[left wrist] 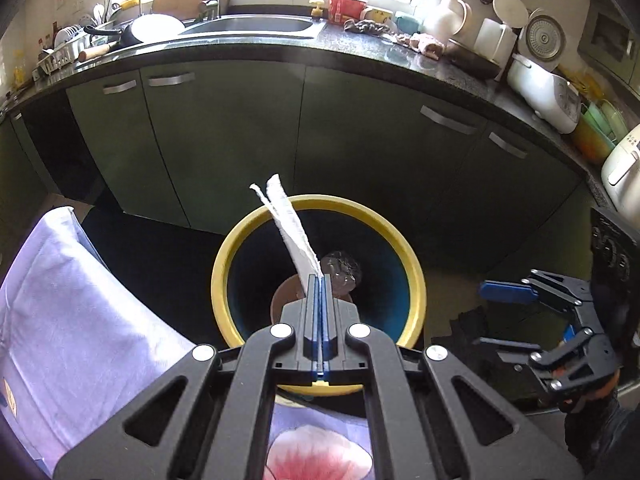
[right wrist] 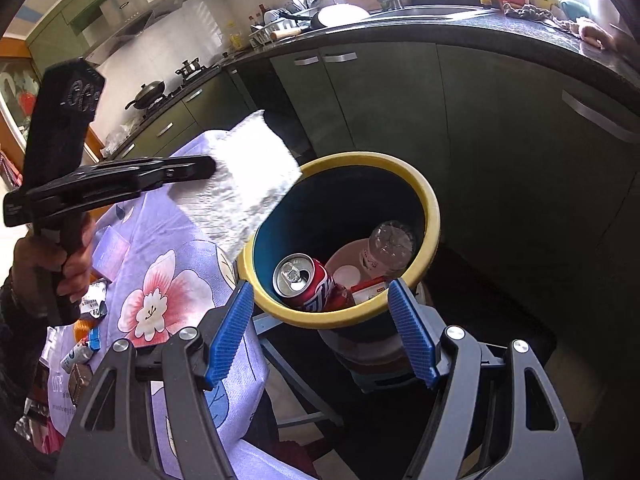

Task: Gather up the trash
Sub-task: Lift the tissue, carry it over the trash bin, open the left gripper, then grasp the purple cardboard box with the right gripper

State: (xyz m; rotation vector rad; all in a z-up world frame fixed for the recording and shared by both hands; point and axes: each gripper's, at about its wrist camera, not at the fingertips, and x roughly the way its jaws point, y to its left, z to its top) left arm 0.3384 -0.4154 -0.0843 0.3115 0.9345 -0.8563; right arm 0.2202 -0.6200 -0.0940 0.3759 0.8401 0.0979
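My left gripper (left wrist: 320, 278) is shut on a white paper napkin (left wrist: 290, 226), held above the yellow-rimmed blue bin (left wrist: 416, 280). From the right wrist view the same napkin (right wrist: 248, 184) hangs flat from the left gripper (right wrist: 210, 168) over the bin's (right wrist: 430, 208) left rim. Inside the bin lie a red soda can (right wrist: 308, 280) and a clear plastic bottle (right wrist: 386, 246). My right gripper (right wrist: 324, 330) stands open just in front of the bin, nothing between its blue pads (right wrist: 230, 336). It also shows at the right of the left wrist view (left wrist: 508, 316).
A table with a lilac flowered cloth (right wrist: 160, 280) stands left of the bin, with small wrappers and packets (right wrist: 86, 344) on it. Dark green cabinets (left wrist: 240, 128) under a black counter (left wrist: 360, 46) run behind. A person's hand (right wrist: 70, 264) holds the left gripper's handle.
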